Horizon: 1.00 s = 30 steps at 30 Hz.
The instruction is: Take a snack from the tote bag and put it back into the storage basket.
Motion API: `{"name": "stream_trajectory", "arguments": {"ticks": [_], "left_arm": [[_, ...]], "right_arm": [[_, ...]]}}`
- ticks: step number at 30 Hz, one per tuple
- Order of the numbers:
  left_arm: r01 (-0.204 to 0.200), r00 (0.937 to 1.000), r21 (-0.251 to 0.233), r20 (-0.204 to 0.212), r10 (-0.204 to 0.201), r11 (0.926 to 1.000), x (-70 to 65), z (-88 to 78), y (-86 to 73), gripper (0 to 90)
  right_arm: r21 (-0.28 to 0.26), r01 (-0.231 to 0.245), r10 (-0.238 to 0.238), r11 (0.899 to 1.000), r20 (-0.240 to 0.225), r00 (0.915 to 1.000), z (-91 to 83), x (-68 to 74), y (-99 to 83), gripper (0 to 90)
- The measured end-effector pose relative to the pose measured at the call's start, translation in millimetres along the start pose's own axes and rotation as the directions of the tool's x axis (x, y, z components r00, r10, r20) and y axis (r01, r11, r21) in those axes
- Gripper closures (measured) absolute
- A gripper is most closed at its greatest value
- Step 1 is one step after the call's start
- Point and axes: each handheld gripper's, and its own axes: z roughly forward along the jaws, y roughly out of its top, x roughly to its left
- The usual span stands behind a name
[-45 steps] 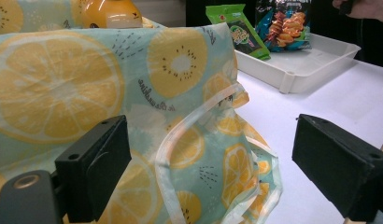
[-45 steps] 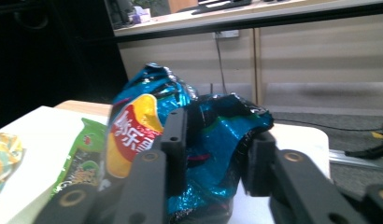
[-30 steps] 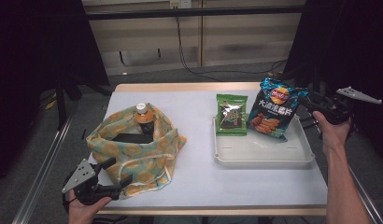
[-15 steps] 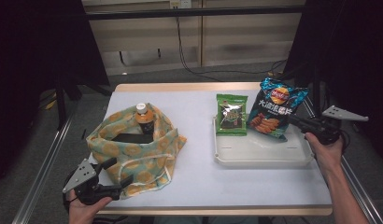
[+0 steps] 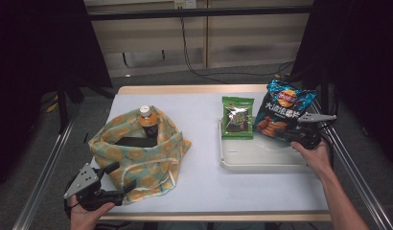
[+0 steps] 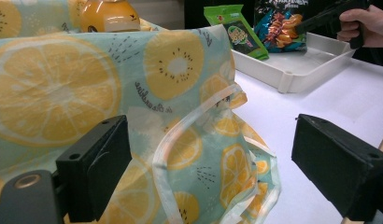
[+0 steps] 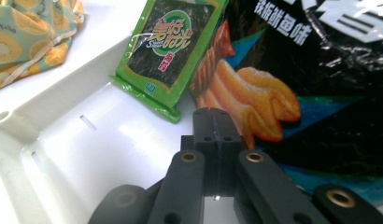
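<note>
Two tongs: left tongs (image 5: 119, 181) low at the near left corner of the counter (image 5: 204, 182); right tongs (image 5: 285, 135) at the far right, over the tray (image 5: 261, 160).
Change, right tongs: a second ago they were held higher and farther right, beside the chip bag (image 5: 282, 111), with the jaws apart; now the hand (image 5: 313, 155) has come down and inward, and the jaws have just been closing.
Right tongs, state: clenched, the two black jaws pressed flat together; in the right gripper view nothing shows between them, and their tips sit just in front of the lower part of the chip bag (image 7: 320, 93). Whether the tips touch the bag I cannot tell.
Change, left tongs: none; same spot as before.
Left tongs, state: released, jaws wide apart, with the cloth bag (image 6: 133, 116) and its pale strap lying in front of them.
Chip bag, place: upright at the far right of the white tray, leaning against its back rim.
Beside it: green seaweed packet (image 5: 237, 117), also propped in the tray, just left of the chip bag.
Cloth bag, contents: orange bottle (image 5: 147, 122) with a white cap standing inside, plus a dark flat item.
In the way: the tray wall lies between the right tongs and the cloth bag (image 5: 137, 153); the two are well apart.
</note>
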Motion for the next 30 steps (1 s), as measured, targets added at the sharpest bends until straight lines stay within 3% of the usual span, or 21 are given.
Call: {"name": "stream_trajectory", "arguments": {"ticks": [13, 18, 30], "left_arm": [[-0.001, 1.0000, -0.002, 0.002, 0.001, 1.0000, -0.2, 0.2, -0.2, 11.7], [0.000, 1.0000, -0.003, 0.005, 0.000, 1.0000, -0.1, 0.1, -0.3, 11.7], [0.002, 1.0000, -0.003, 0.004, -0.002, 1.0000, -0.2, 0.1, -0.4, 11.7]], "right_arm": [[0.057, 0.015, -0.016, 0.998, 0.020, 0.9997, 9.0, -3.6, 1.0, 90.0], [0.080, 0.014, -0.019, 0.997, 0.056, 0.9983, 6.1, -6.3, 0.2, 90.0], [0.073, 0.000, -0.009, 0.997, 0.123, 0.9923, -4.8, -14.1, -3.1, 90.0]]}}
